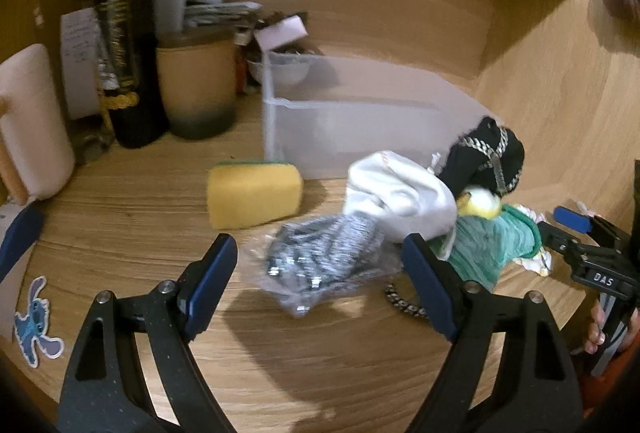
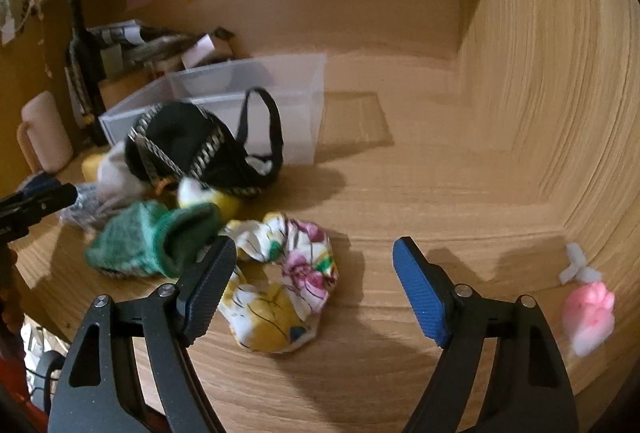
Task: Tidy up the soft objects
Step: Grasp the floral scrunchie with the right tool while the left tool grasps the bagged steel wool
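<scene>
A pile of soft things lies on the wooden desk in front of a clear plastic bin (image 1: pixel 352 121) (image 2: pixel 256 89). It holds a grey knit piece in a plastic bag (image 1: pixel 324 257), a white cloth (image 1: pixel 396 193), a black cap with a chain (image 1: pixel 488 157) (image 2: pixel 188 149), a green knit item (image 1: pixel 492 245) (image 2: pixel 148 241), a small yellow and white plush (image 1: pixel 480 203) (image 2: pixel 208 195) and a floral scrunchie (image 2: pixel 288 281). A yellow sponge (image 1: pixel 254 195) lies left of the pile. My left gripper (image 1: pixel 320 285) is open just before the bagged knit. My right gripper (image 2: pixel 314 281) is open, its left finger beside the scrunchie; it also shows in the left wrist view (image 1: pixel 572 229).
A dark bottle (image 1: pixel 128 45), a tan jar (image 1: pixel 196 81), a beige mug (image 1: pixel 32 121) and stacked papers crowd the back left. A pink soft toy (image 2: pixel 588 313) lies at the right near the wooden side wall (image 2: pixel 560 73). A beaded band (image 1: pixel 404 303) lies by the pile.
</scene>
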### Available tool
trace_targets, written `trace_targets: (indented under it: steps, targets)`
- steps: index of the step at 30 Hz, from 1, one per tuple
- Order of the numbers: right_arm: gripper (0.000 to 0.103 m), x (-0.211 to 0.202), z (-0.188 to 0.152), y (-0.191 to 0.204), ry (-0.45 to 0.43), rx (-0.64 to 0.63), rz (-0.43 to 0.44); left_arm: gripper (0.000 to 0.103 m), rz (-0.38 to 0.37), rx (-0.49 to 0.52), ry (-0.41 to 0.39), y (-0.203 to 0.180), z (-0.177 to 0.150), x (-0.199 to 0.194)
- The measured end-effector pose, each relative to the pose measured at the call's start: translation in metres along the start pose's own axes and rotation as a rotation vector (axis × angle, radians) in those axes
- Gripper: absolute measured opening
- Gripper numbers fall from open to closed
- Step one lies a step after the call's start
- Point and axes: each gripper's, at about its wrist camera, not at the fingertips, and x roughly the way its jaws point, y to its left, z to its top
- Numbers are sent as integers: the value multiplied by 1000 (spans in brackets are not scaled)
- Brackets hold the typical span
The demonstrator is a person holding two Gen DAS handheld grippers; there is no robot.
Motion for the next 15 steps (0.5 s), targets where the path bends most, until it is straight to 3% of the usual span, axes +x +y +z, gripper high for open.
trace_targets:
  steps: [7,9,11,14,15]
  targets:
    - [73,15,-4,-3,48,3,16,78,65,-1,39,-4,-3,21]
    - [62,17,-4,0,44,-10,8,73,72,0,38,-5,-5,22]
    - [42,19,-3,3,40,-27,-3,67,63,-6,39,-3,-6,22]
    - [20,20,-2,5,37,-38,-21,59,47,-12,30,-1,-9,19]
    - [17,20,-2,4,37,-36,-21,56,40,-11,26,0,-10,18]
